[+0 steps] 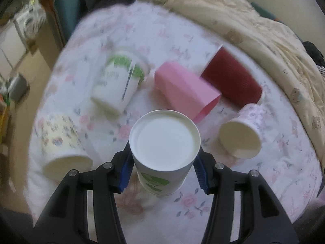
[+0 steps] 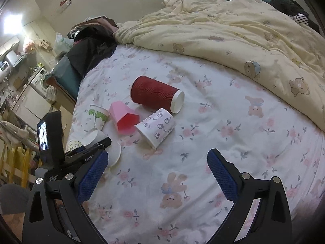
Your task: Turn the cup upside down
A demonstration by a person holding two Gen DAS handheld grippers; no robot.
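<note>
My left gripper (image 1: pixel 164 166) is shut on a white paper cup with green print (image 1: pixel 163 152). The cup is held base up, mouth down, just above the floral bed sheet (image 1: pixel 233 203). The same cup shows partly in the right wrist view (image 2: pixel 95 137), behind the left gripper's body. My right gripper (image 2: pixel 156 160) is open and empty, hovering over the sheet nearer the front.
Several cups lie on their sides on the sheet: a green-print white cup (image 1: pixel 117 81), a pink cup (image 1: pixel 186 91), a dark red ribbed cup (image 2: pixel 154 93), a patterned white cup (image 2: pixel 156 127) and a yellowish patterned cup (image 1: pixel 63 142). A cream duvet (image 2: pixel 243 36) is bunched behind.
</note>
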